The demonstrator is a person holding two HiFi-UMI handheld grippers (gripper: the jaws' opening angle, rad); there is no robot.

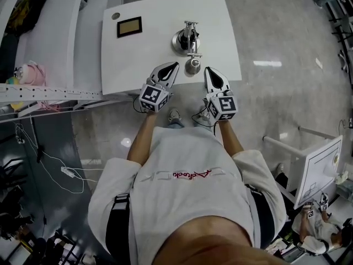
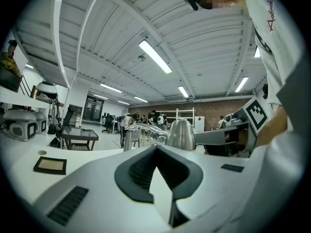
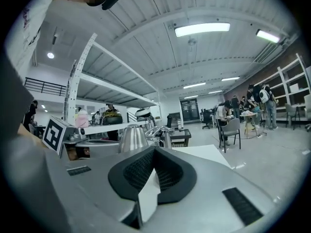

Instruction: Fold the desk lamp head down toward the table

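Note:
The desk lamp stands on the white table [image 1: 220, 21], with a round metal base [image 1: 181, 41] and a jointed arm [image 1: 191, 32] that runs toward me. Its silver cone-shaped head [image 1: 192, 65] sits near the table's front edge. My left gripper [image 1: 172, 67] is just left of the head and my right gripper [image 1: 210, 70] just right of it, both apart from it. Each one's jaws are shut with nothing between them. In the left gripper view the head [image 2: 181, 135] rises beyond the shut left gripper [image 2: 156, 147]. The right gripper view shows the head [image 3: 132, 138] left of the right gripper [image 3: 154, 150].
A dark-framed panel [image 1: 129, 26] lies at the table's back left beside a round hole [image 1: 115, 15]. White shelving [image 1: 49, 48] with a pink item [image 1: 30, 73] runs along the left. A white cart [image 1: 322, 170] stands at the right on the floor.

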